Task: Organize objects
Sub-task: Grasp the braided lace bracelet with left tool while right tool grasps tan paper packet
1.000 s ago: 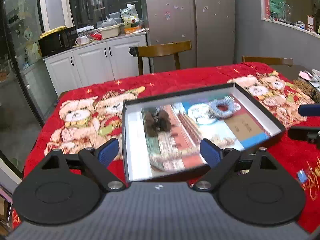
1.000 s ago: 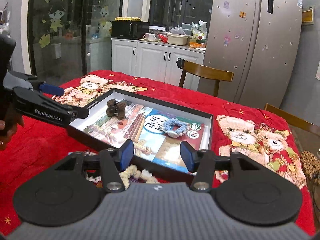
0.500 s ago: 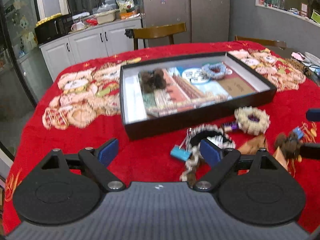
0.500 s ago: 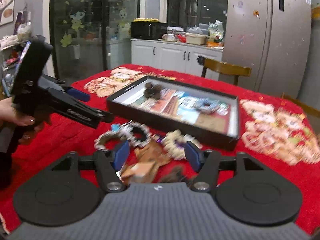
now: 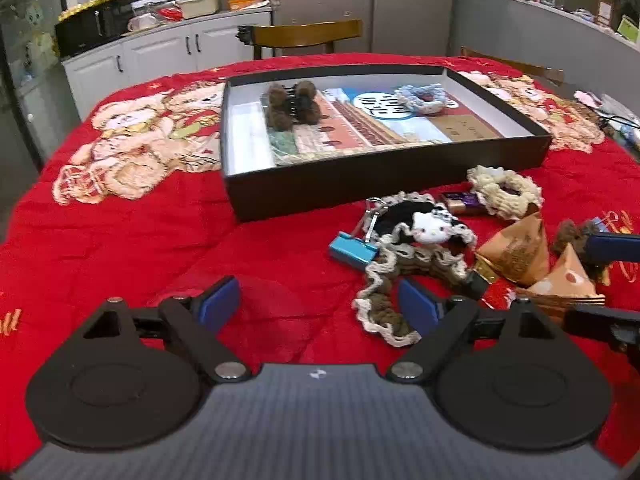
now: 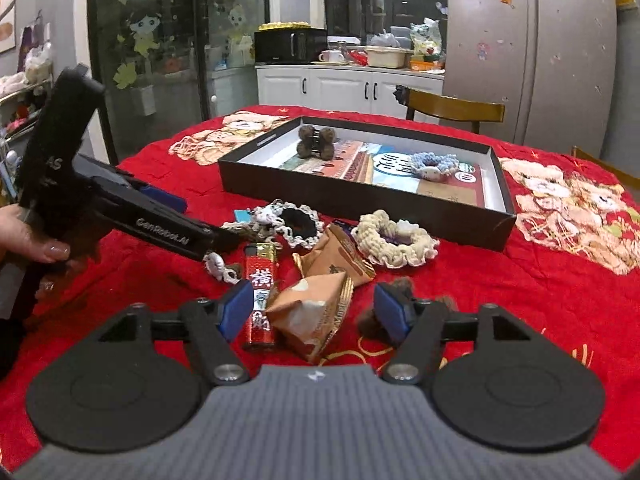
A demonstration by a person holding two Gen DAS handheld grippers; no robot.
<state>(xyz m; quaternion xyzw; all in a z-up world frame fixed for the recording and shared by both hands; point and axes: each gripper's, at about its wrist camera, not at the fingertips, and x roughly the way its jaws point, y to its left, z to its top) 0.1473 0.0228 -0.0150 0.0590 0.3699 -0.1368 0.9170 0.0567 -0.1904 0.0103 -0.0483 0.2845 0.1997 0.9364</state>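
Note:
A black box (image 5: 384, 184) (image 6: 360, 200) holds a brown fuzzy clip (image 5: 294, 106) (image 6: 316, 142) and a blue scrunchie (image 5: 424, 96) (image 6: 434, 164). In front of it lie a cream scrunchie (image 5: 506, 192) (image 6: 394, 238), a black Hello Kitty scrunchie (image 5: 420, 224) (image 6: 296, 220), a blue binder clip (image 5: 354, 248), two tan snack packets (image 5: 516, 254) (image 6: 316, 312), a red lighter (image 6: 261, 296) and a brown fuzzy clip (image 6: 374, 322). My left gripper (image 5: 320, 306) is open above the cloth, left of the pile. My right gripper (image 6: 316, 312) is open around a tan packet.
The table wears a red bear-print cloth (image 5: 140, 216). A wooden chair (image 5: 308, 38) stands at the far side, with white cabinets (image 5: 160, 56) and a fridge (image 6: 560, 52) behind. The left gripper's body (image 6: 120, 212) reaches in from the left in the right wrist view.
Both grippers have pulled back from the box and dropped toward the loose pile. The right gripper has come down around a tan packet.

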